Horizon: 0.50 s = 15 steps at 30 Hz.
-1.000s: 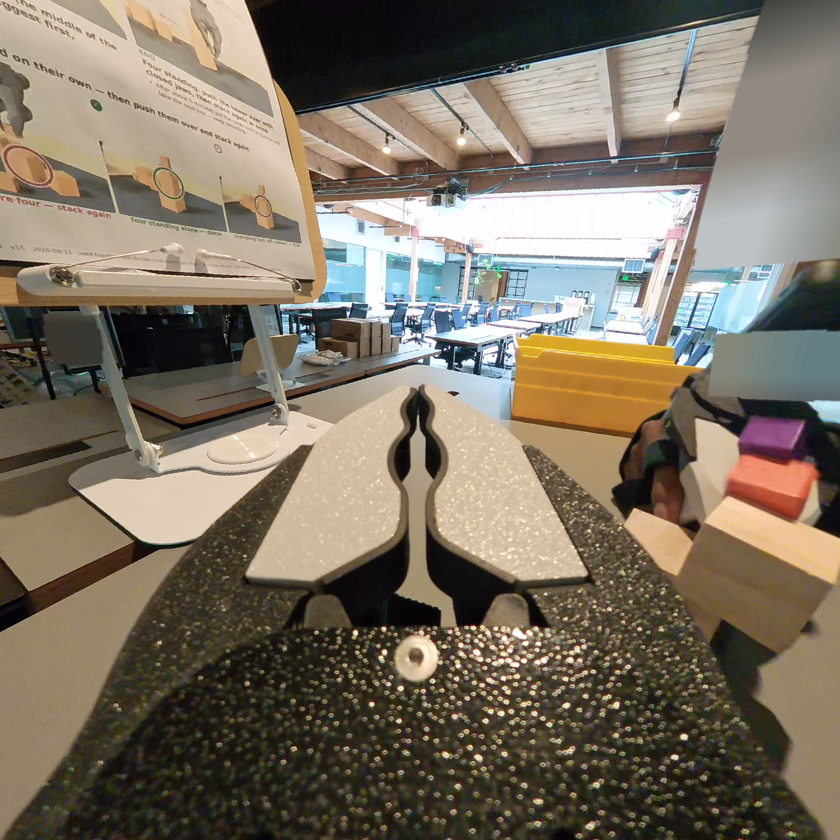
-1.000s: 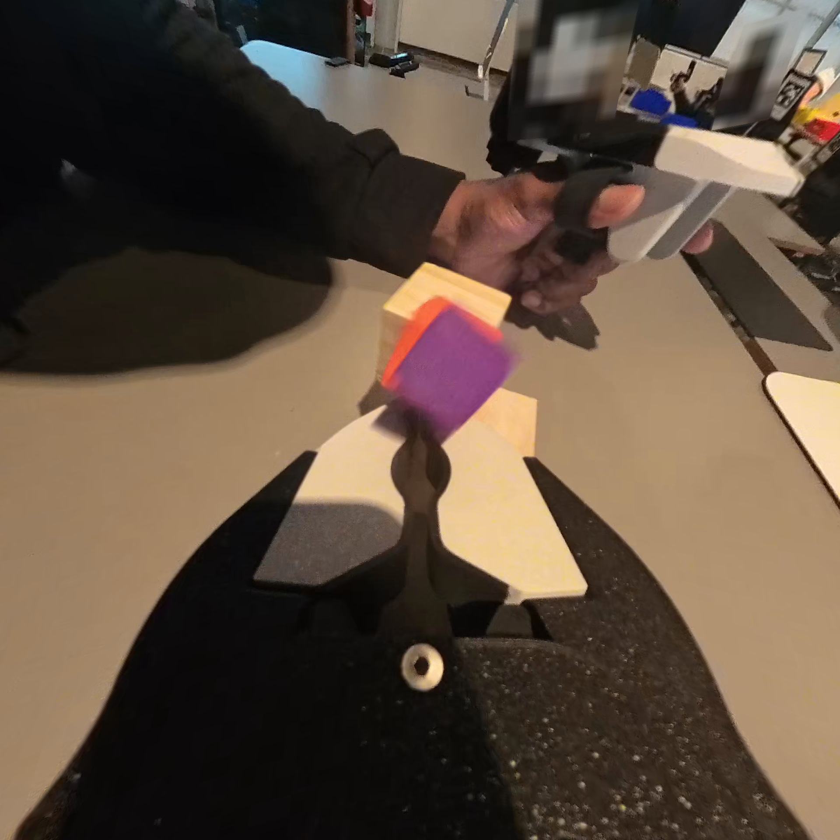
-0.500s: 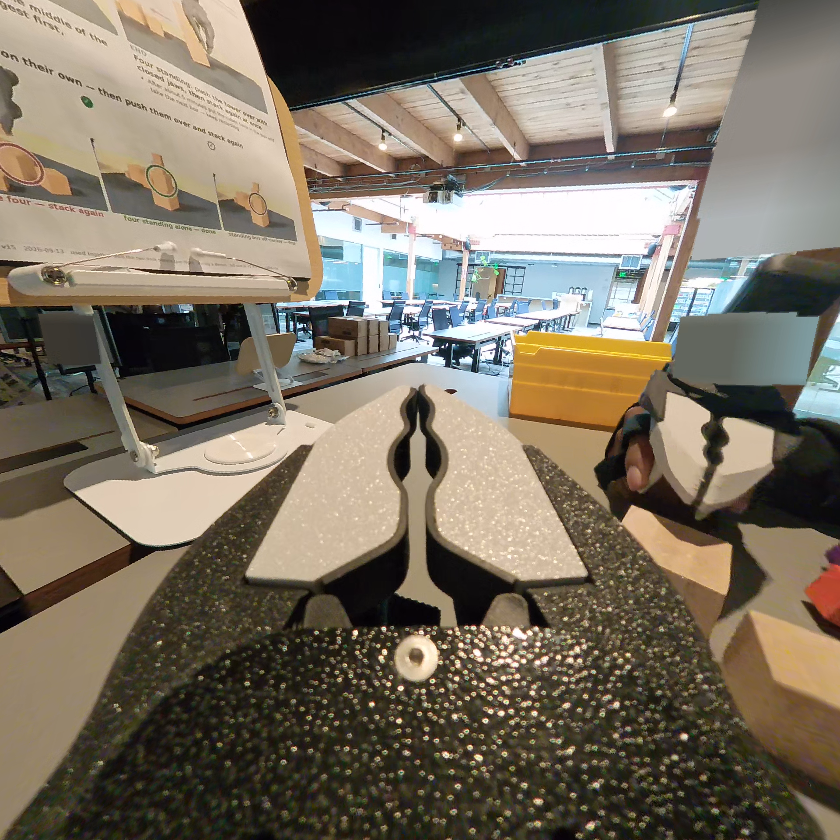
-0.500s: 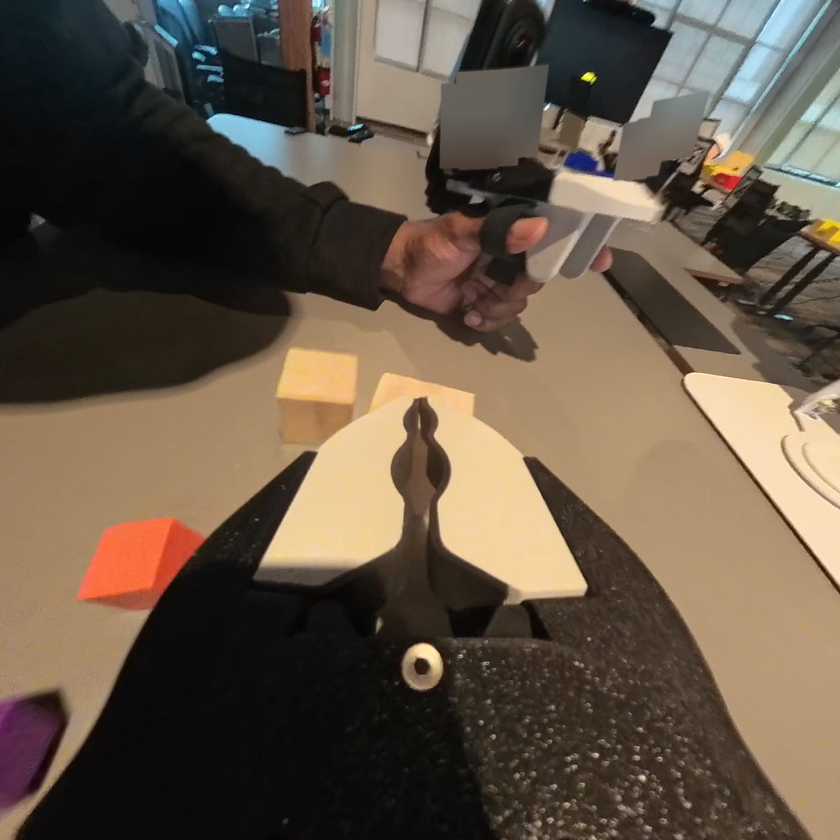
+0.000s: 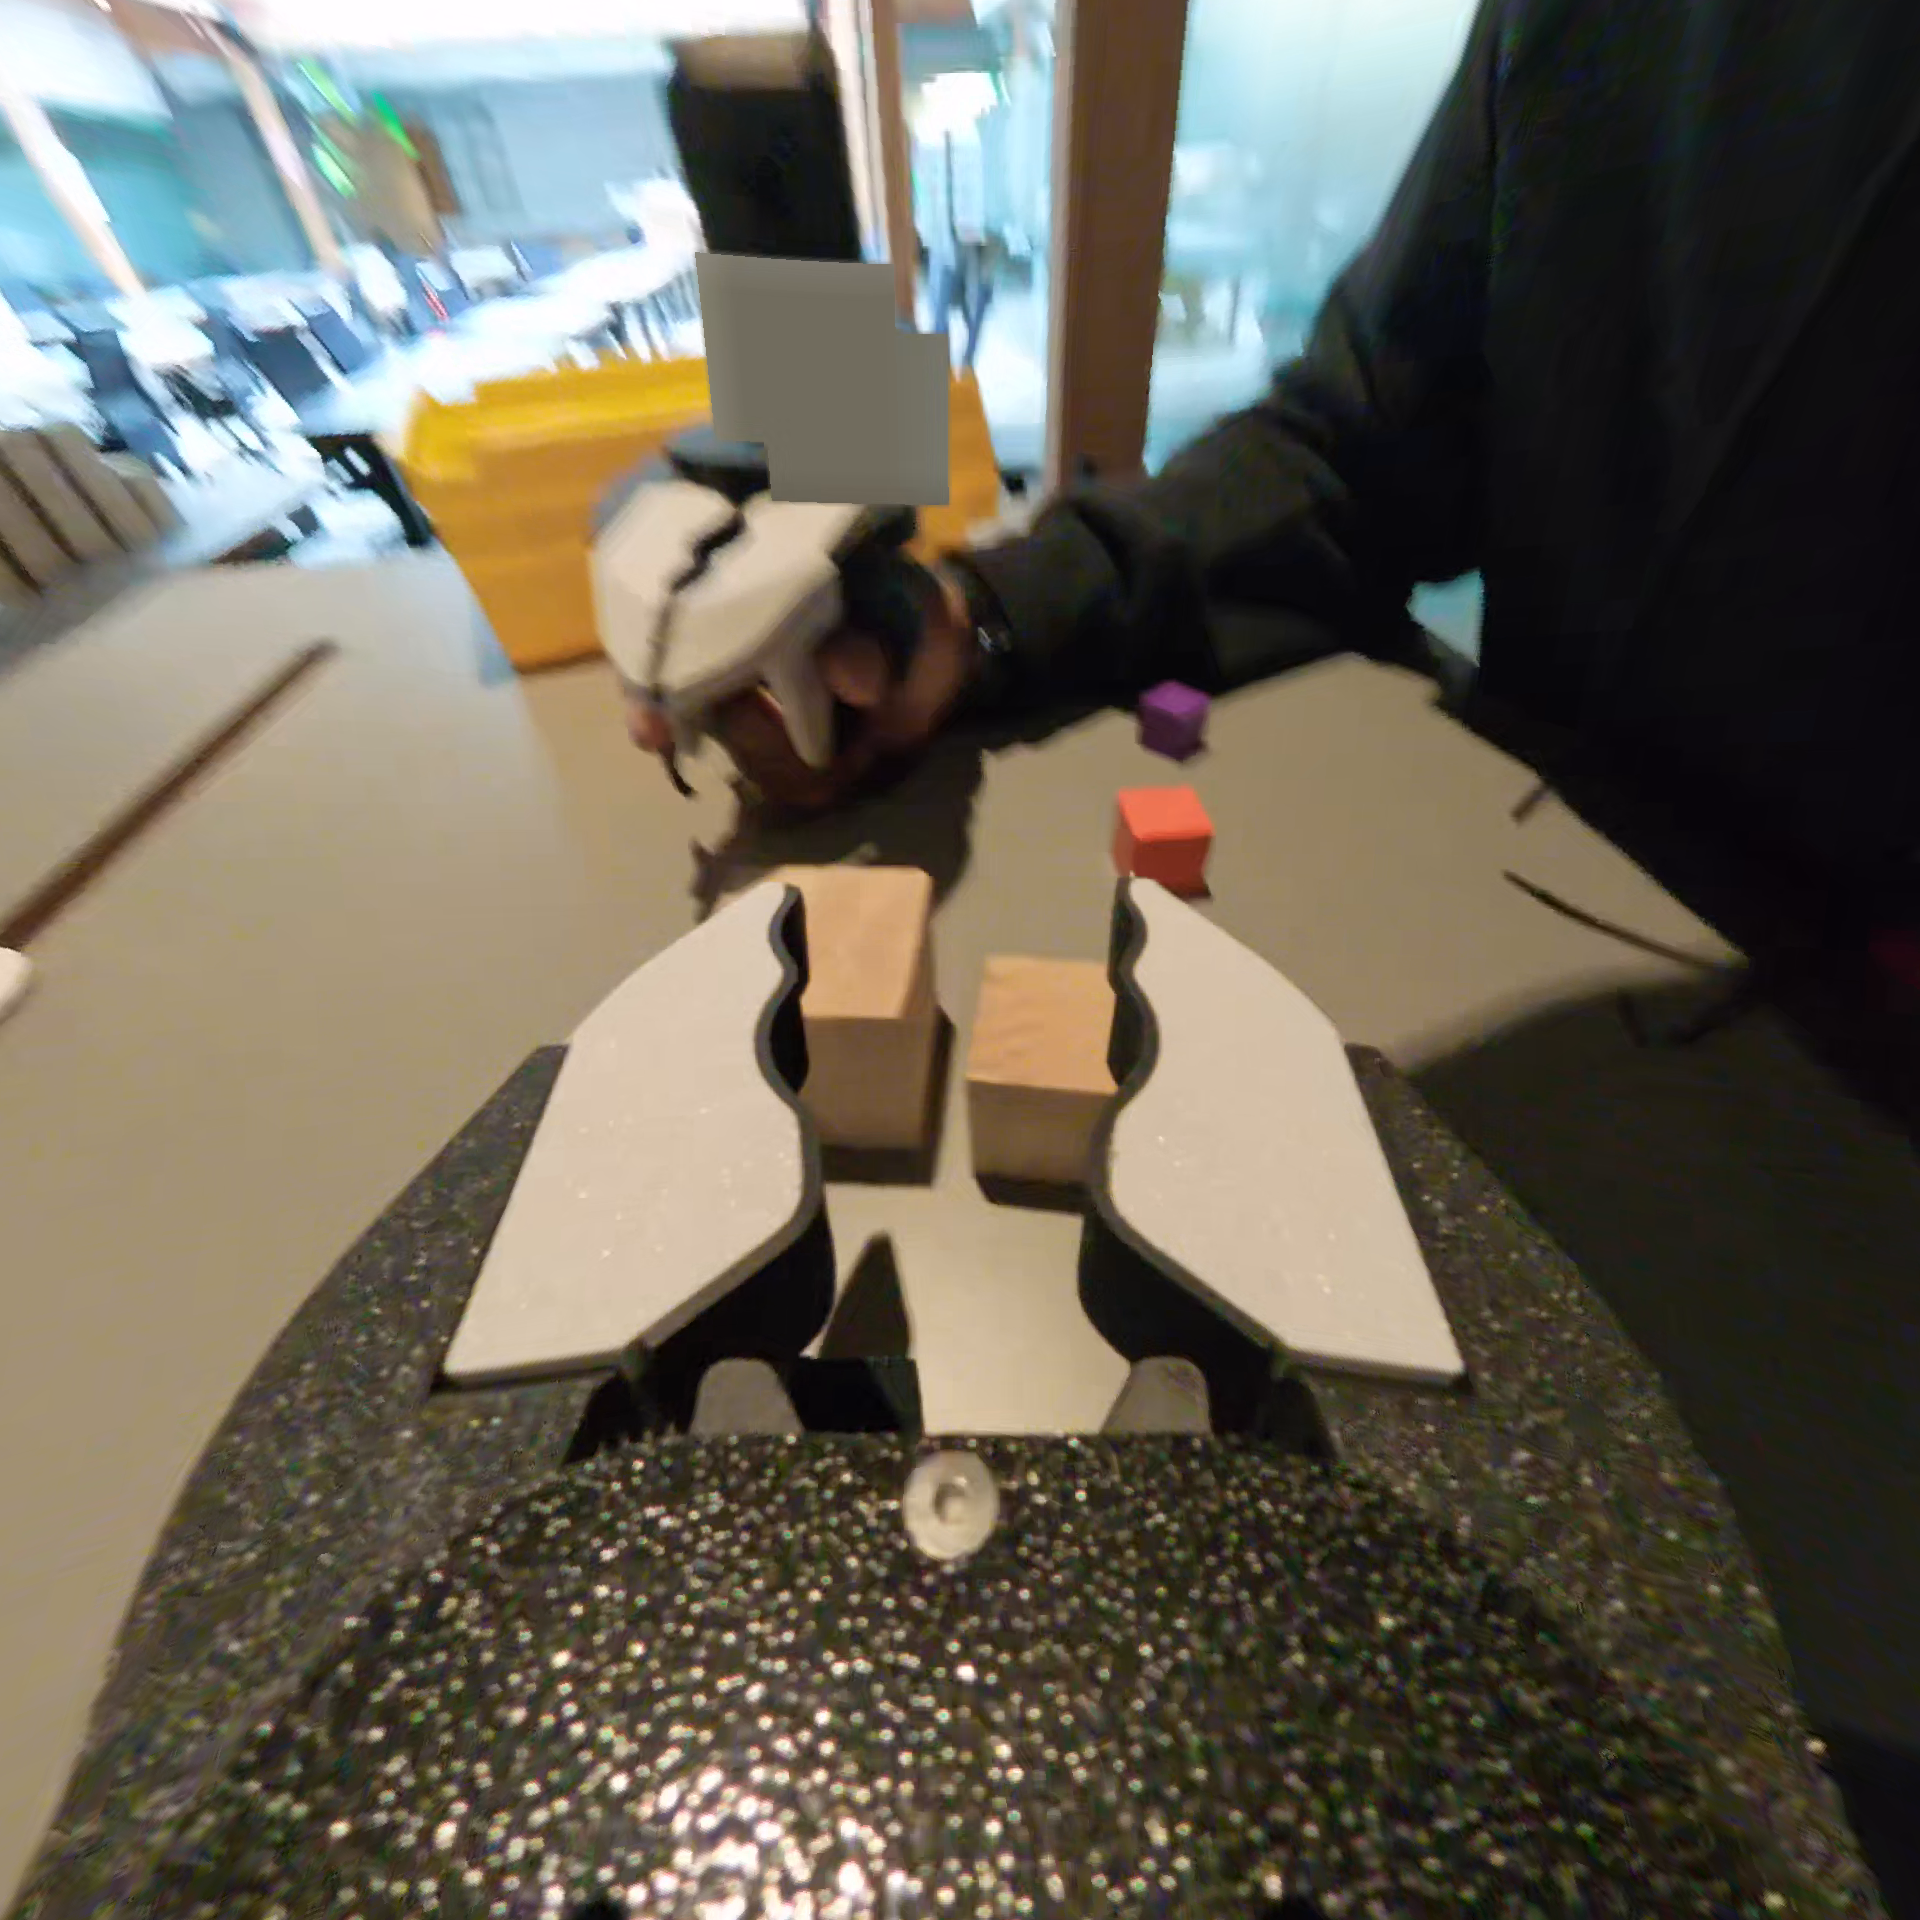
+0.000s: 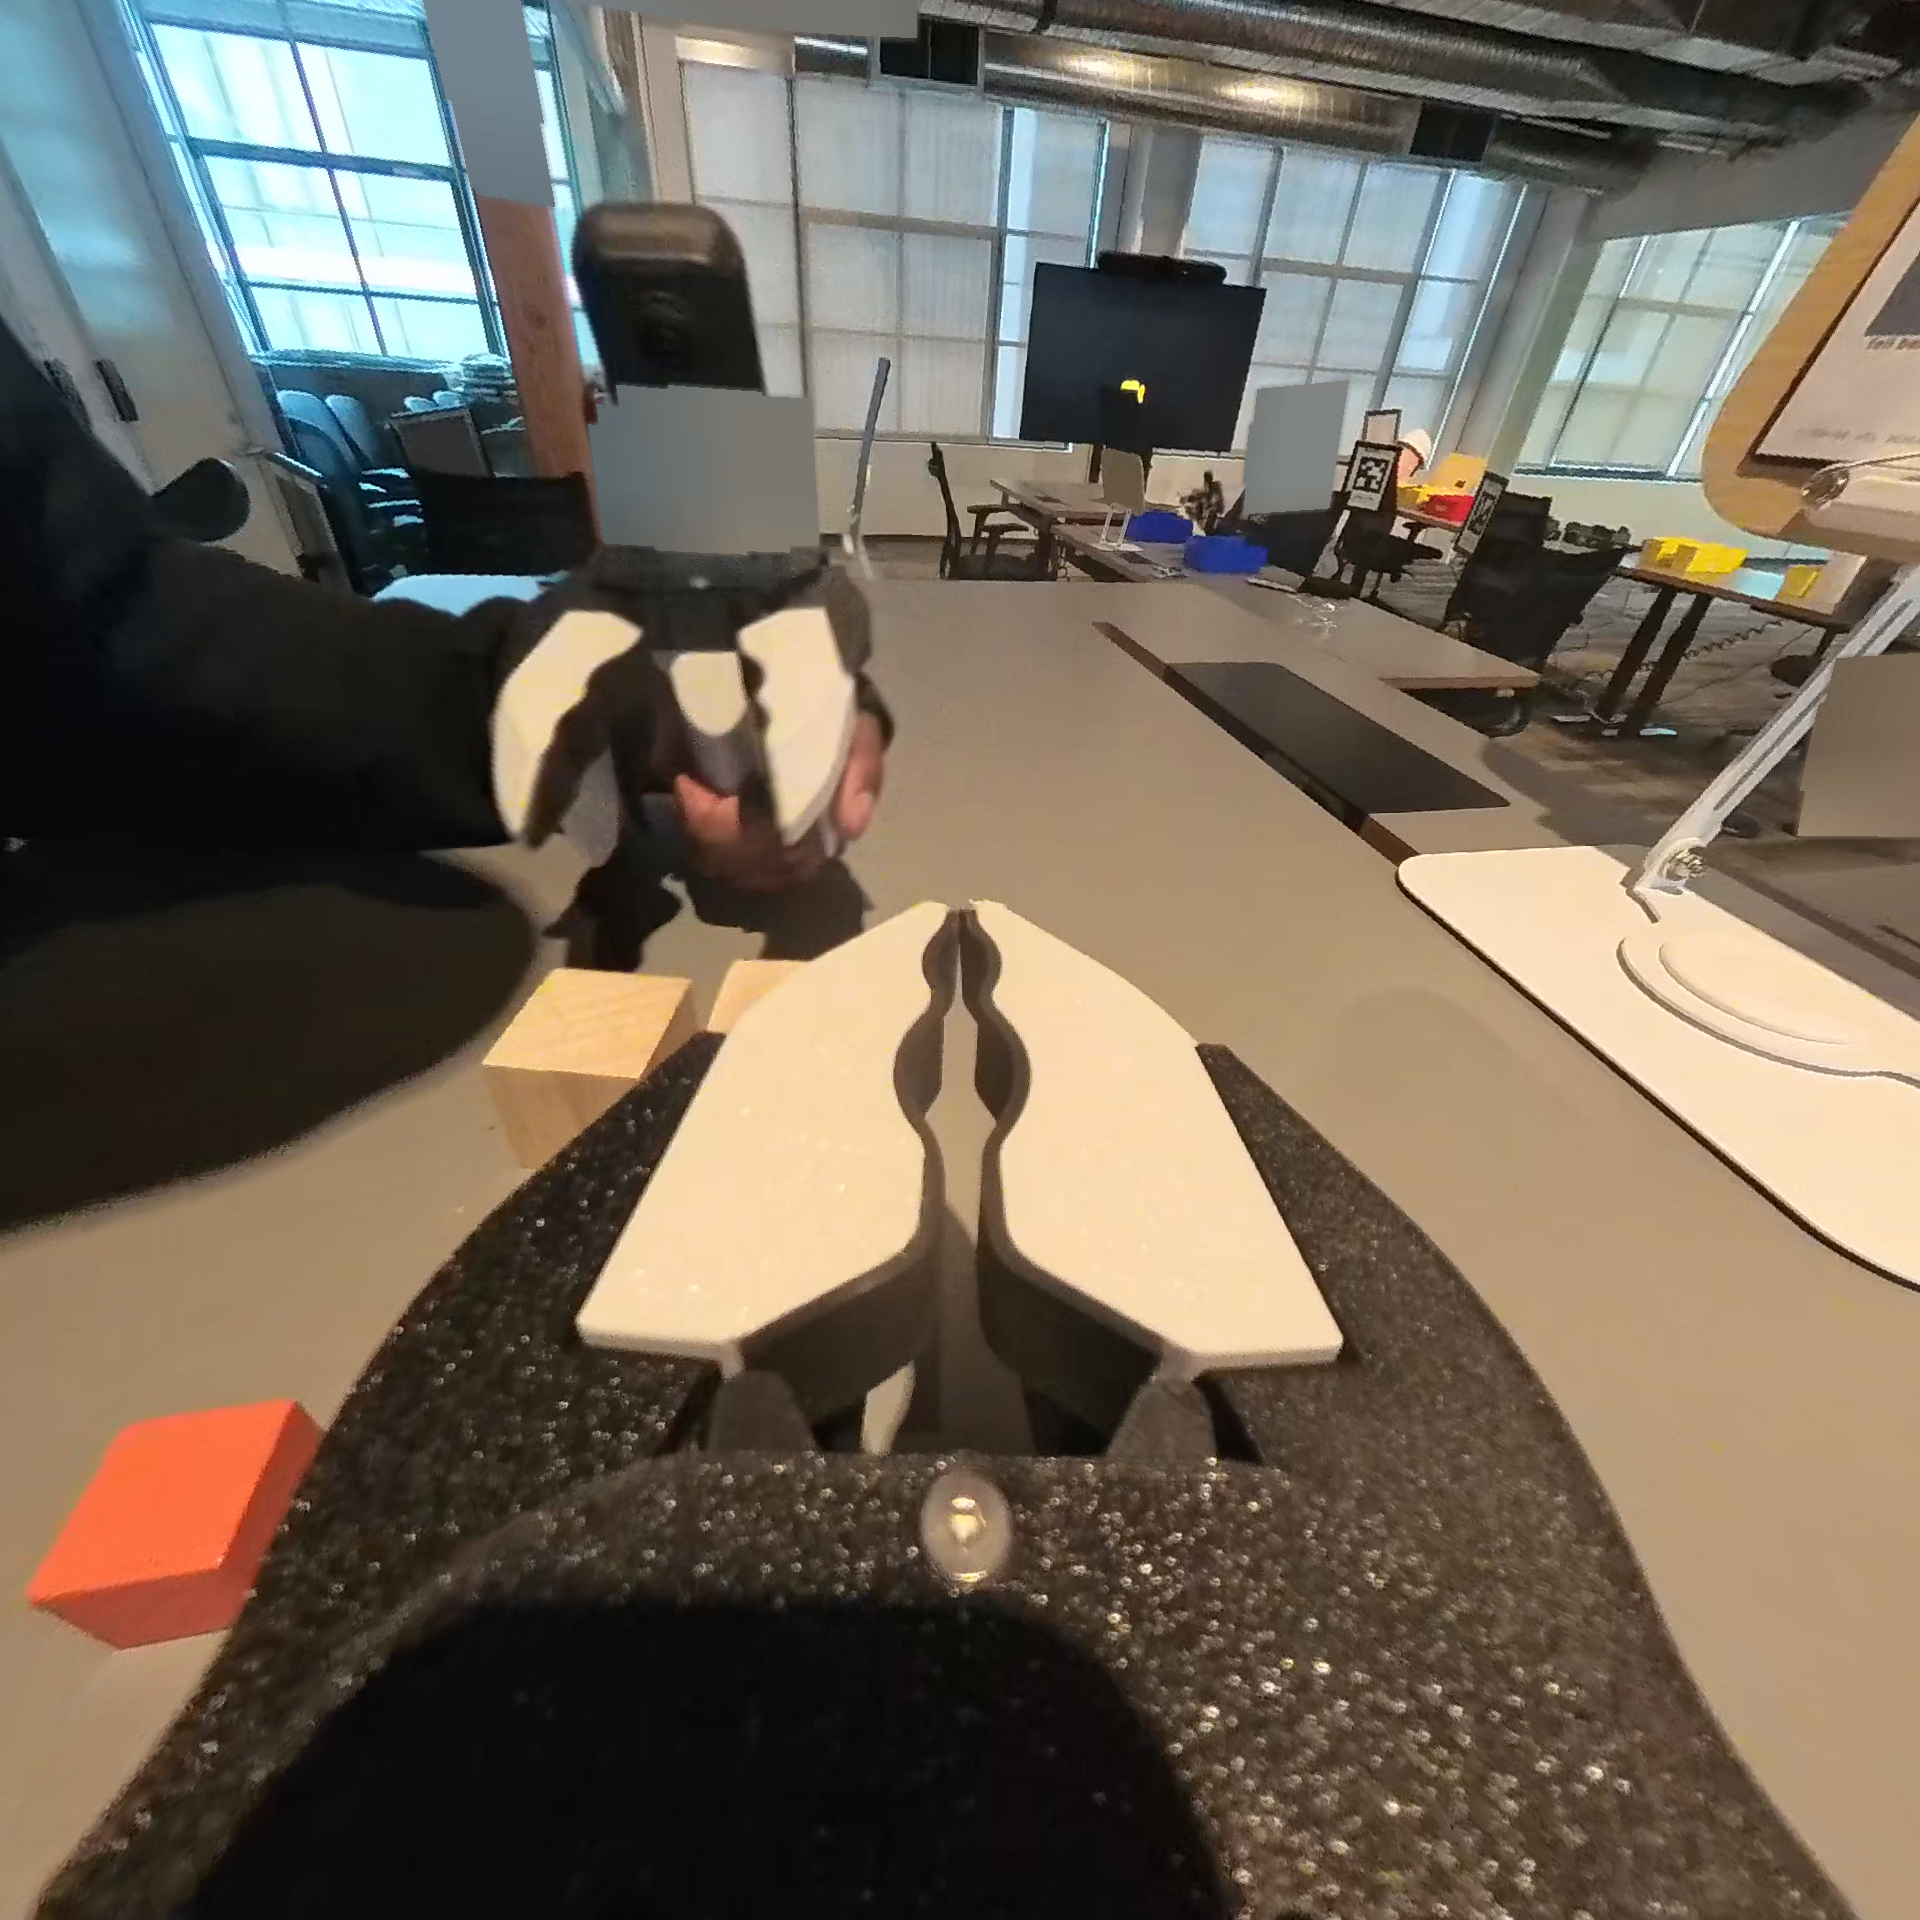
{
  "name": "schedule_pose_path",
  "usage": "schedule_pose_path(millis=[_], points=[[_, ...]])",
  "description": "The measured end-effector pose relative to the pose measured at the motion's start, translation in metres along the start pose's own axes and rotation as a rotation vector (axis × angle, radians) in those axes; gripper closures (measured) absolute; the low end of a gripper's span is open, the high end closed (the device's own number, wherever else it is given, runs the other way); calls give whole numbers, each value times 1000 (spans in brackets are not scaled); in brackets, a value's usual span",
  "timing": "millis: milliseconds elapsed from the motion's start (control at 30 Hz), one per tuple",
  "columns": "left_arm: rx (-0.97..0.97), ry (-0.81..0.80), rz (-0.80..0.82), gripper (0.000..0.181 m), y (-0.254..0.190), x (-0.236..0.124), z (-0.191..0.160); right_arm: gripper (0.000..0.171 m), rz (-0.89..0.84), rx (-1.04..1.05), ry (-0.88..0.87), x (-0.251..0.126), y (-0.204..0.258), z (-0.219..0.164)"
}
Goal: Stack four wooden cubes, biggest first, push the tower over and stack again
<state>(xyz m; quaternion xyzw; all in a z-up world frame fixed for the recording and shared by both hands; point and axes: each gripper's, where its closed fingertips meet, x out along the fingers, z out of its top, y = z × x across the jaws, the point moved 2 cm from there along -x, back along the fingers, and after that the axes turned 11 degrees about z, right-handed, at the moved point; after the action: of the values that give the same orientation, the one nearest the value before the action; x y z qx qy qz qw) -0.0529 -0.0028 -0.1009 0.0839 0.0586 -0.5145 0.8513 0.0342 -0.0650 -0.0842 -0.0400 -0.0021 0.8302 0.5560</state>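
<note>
The left gripper (image 5: 951, 935) is spread apart, framing two plain wooden cubes (image 5: 868, 997) (image 5: 1044, 1060) standing side by side on the grey surface (image 5: 312, 935). Beyond lie the orange cube (image 5: 1164, 831) and purple cube (image 5: 1174, 717), apart. The right gripper (image 6: 961, 920) is pressed together, empty.

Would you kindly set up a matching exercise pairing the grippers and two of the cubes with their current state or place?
Things:
1. left gripper
2. right gripper
3. small purple wooden cube
4. larger plain wooden cube

States or places:
A. shut, holding nothing
B. farthest cube in the left wrist view, near the dark sleeve
C. open, pointed at both plain cubes
D. beside the smaller plain wooden cube, not touching

Pairs: 1-C, 2-A, 3-B, 4-D
</note>
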Motion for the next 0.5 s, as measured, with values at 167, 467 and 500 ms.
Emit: schedule_pose_path(millis=[167, 467, 500], points=[[40, 219, -94, 122, -28, 6, -24, 171, 10, 20, -12, -1, -1, 1], [79, 332, -78, 134, -31, 14, -38, 171, 22, 19, 12, 2, 0, -2], [72, 336, -68, 136, -29, 15, -38, 171, 21, 17, 14, 2, 0, -2]])
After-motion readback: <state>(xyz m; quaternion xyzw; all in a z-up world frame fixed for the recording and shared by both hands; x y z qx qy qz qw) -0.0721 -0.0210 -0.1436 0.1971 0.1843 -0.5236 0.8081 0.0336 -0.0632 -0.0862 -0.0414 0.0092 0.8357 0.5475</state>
